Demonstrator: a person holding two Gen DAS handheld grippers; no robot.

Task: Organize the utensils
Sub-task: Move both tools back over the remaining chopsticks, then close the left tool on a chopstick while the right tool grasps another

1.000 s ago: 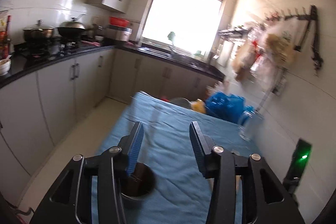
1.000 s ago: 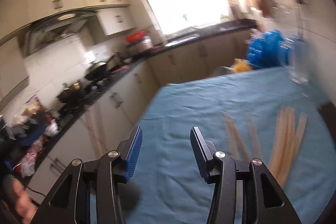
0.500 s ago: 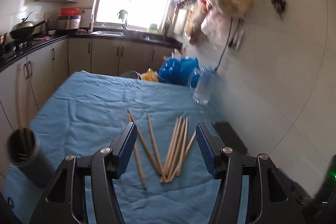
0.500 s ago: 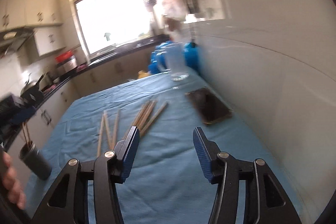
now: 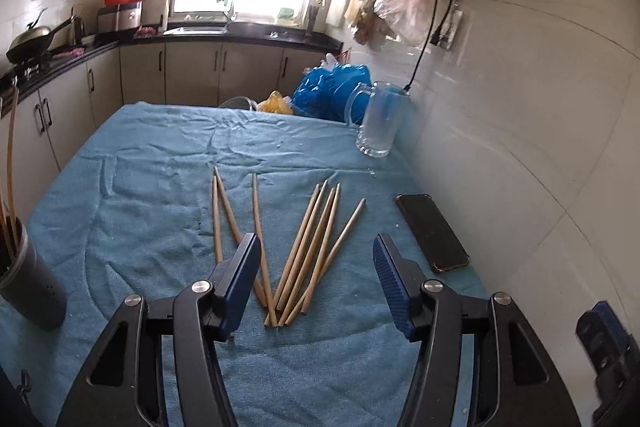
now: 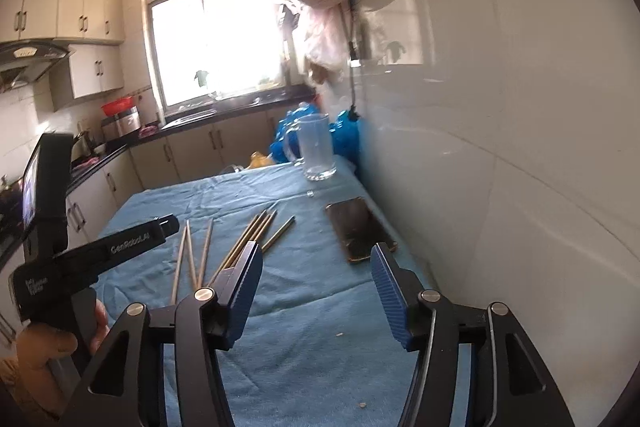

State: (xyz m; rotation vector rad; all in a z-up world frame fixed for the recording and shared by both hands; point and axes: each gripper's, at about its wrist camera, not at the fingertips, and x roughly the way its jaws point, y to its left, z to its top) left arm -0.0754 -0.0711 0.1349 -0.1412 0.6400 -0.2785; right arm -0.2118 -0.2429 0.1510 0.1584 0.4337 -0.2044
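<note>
With both sets of jaws apart and empty, the left gripper (image 5: 316, 283) risked pinching several crossed chopsticks (image 5: 308, 247) just ahead; the right gripper (image 6: 316, 287) hung clear.

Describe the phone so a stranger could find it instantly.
Start at the blue cloth covering the table, and follow its edge along the white tiled wall. Between the glass mug and the near end lies the phone, flat and face up: dark and rectangular, unlike the wooden chopsticks beside it.
</note>
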